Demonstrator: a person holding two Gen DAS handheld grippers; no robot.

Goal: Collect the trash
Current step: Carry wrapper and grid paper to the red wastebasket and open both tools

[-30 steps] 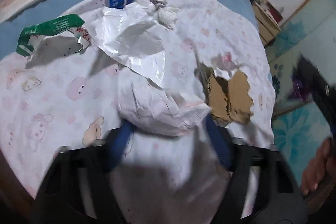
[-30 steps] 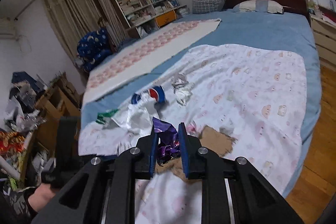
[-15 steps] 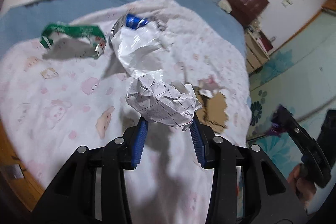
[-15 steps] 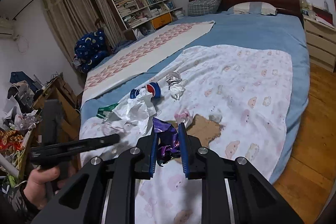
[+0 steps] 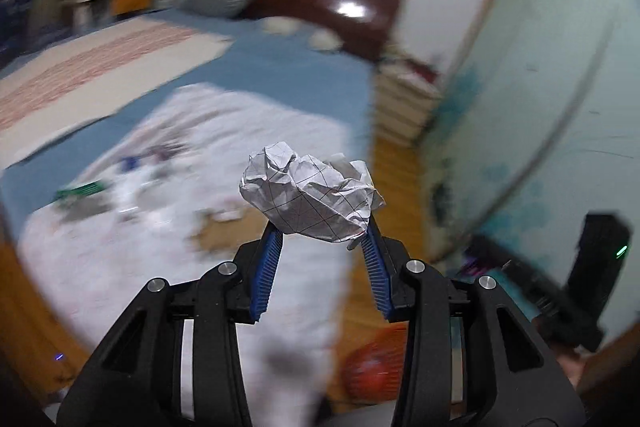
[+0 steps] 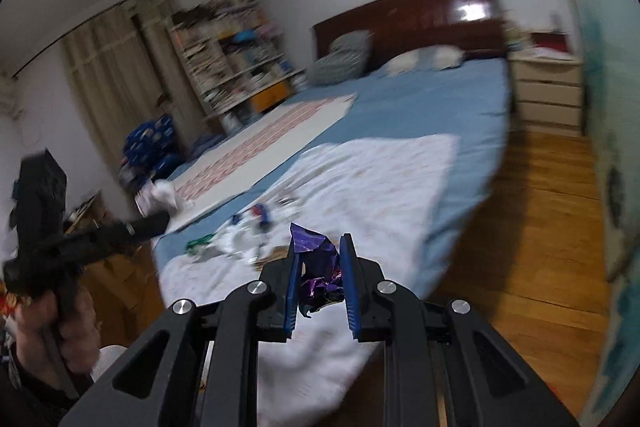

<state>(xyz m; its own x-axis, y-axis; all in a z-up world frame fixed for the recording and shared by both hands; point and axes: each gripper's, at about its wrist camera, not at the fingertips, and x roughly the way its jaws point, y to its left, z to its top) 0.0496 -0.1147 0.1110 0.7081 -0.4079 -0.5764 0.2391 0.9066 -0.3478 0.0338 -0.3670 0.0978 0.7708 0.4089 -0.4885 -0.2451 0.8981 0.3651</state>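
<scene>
Tongs in your left hand (image 5: 322,227) clamp a crumpled ball of white grid-lined paper (image 5: 310,197) between their blue ribbed pads, the ball sitting at the very tips and raised clear of the bed (image 5: 280,79). Your right tongs (image 6: 320,247) stand narrow, pinching a crinkled purple foil wrapper (image 6: 316,267) that fills the gap between the pads and pokes out above them. More litter lies on the white printed blanket (image 6: 360,179) spread over the blue sheet: a green strip of packaging (image 5: 80,189), a sheet of white plastic film (image 6: 240,241) and a torn piece of brown cardboard (image 5: 218,231), all blurred. In the right wrist view your left hand (image 6: 60,315) shows at the left edge, gripping its black handle. An orange-red round thing (image 5: 374,367) sits on the wooden floor (image 6: 540,227) beside the bed; I cannot tell what it is
</scene>
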